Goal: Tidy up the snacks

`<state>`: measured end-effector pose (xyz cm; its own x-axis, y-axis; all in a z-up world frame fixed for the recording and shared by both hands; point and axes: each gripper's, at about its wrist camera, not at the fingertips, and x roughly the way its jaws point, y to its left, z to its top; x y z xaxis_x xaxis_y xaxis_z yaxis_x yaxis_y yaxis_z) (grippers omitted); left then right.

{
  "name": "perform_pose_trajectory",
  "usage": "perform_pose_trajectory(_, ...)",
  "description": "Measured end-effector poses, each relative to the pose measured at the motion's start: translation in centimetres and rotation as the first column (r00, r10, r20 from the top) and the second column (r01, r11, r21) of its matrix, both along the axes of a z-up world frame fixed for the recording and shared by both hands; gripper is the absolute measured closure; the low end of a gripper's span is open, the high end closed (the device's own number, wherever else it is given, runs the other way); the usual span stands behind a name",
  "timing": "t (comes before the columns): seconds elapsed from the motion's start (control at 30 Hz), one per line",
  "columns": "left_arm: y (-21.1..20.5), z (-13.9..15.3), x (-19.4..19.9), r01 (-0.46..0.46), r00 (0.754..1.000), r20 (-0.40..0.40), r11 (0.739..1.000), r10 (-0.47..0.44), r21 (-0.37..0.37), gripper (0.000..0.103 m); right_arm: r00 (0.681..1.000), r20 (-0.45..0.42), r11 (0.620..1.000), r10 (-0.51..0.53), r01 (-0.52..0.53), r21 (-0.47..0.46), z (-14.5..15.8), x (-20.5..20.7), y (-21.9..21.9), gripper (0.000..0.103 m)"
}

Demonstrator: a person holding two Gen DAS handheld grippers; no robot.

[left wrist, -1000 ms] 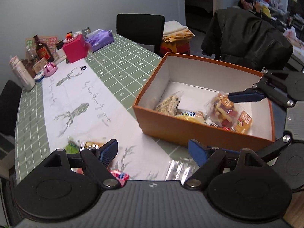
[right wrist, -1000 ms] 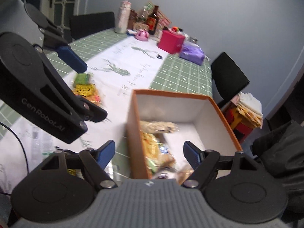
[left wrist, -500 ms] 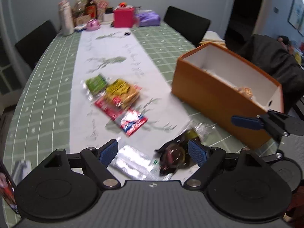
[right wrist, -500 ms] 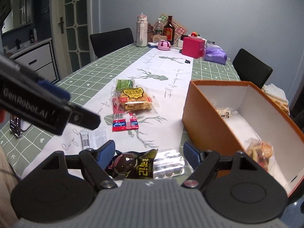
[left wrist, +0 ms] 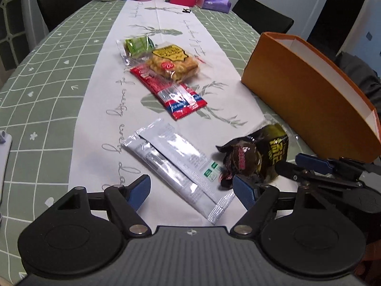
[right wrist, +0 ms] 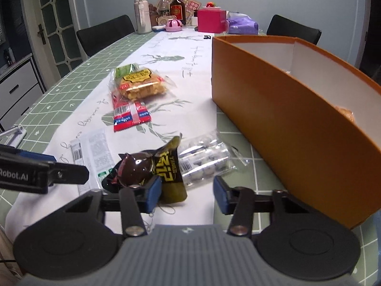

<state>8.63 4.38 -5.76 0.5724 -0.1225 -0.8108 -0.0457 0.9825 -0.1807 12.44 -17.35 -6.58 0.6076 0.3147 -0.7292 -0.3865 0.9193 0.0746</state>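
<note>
Loose snacks lie on the white runner: a silver packet (left wrist: 177, 166), a dark brown-and-black bag (left wrist: 257, 155), a red packet (left wrist: 169, 93), a yellow cracker pack (left wrist: 173, 63) and a green pack (left wrist: 138, 45). The orange box (left wrist: 309, 90) stands at the right. My left gripper (left wrist: 191, 189) is open, low over the near end of the silver packet. My right gripper (right wrist: 185, 193) is open, its fingers straddling the near end of the dark bag (right wrist: 152, 166), beside a clear pack of round sweets (right wrist: 207, 157). The box (right wrist: 285, 109) holds a snack, mostly hidden.
Bottles (right wrist: 177, 7), a pink box (right wrist: 210, 20) and a purple pack (right wrist: 243, 23) crowd the table's far end. Black chairs (left wrist: 64, 2) stand around the green checked tablecloth. A white object (left wrist: 3, 157) lies at the left edge.
Both grippers have swung away from the box and dropped low toward the loose snacks at the near end of the runner. Both stay open and empty.
</note>
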Motion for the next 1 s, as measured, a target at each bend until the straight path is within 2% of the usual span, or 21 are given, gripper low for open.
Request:
perform_pose_trajectory(0.03,0.0,-0.3,0.0,0.005,1.0,-0.002,1.0,-0.005,0.004,0.014,1.0,-0.006,1.0,0.006,-0.005,0.002,-0.3,0.1,0.1,0.079)
perform_pose_trajectory(0.13,0.2,-0.8,0.2,0.028,1.0,0.002,1.0,-0.028,-0.008,0.016,1.0,-0.006,1.0,0.023,-0.023,-0.002,-0.8,0.1,0.6,0.091)
perform_pose_trajectory(0.23,0.4,-1.1,0.4,0.045,0.999,0.008,0.998,-0.045,-0.036,0.017,0.998,-0.021,0.999,0.055,-0.055,-0.003,-1.3,0.1,1.4,0.097)
perform_pose_trajectory(0.43,1.0,-1.4,0.7,0.084,0.996,0.02,0.995,-0.084,-0.048,0.017,0.992,0.0,0.992,0.125,-0.125,-0.012,-1.6,0.2,3.4,0.098)
perform_pose_trajectory(0.63,0.7,-0.8,1.3,0.162,0.985,0.066,0.987,-0.16,-0.024,0.017,0.995,0.01,0.995,0.096,-0.096,-0.032,-1.4,0.7,3.3,0.097)
perform_pose_trajectory(0.77,-0.3,-0.4,2.0,0.249,0.962,0.107,0.968,-0.25,0.019,0.017,0.998,0.039,0.998,0.058,-0.057,-0.038,-0.8,0.5,1.9,0.094)
perform_pose_trajectory(0.83,-1.0,-0.3,2.7,0.302,0.943,0.129,0.952,-0.306,0.05,0.017,0.998,0.056,0.999,0.039,-0.037,-0.039,-0.4,0.6,1.2,0.093)
perform_pose_trajectory(0.87,-1.4,-0.2,3.0,0.333,0.931,0.135,0.94,-0.34,0.069,0.017,0.998,0.06,0.999,0.034,-0.032,-0.04,-0.3,0.7,0.9,0.092)
perform_pose_trajectory(0.93,-2.3,-0.2,3.7,0.394,0.903,0.14,0.912,-0.407,0.111,0.017,0.998,0.065,0.999,0.021,-0.018,-0.05,-0.3,1.1,0.5,0.082)
perform_pose_trajectory(1.0,-2.9,-0.4,4.4,0.449,0.872,0.139,0.881,-0.468,0.149,0.017,0.998,0.059,0.998,0.004,-0.001,-0.06,-0.7,1.6,0.2,0.079)
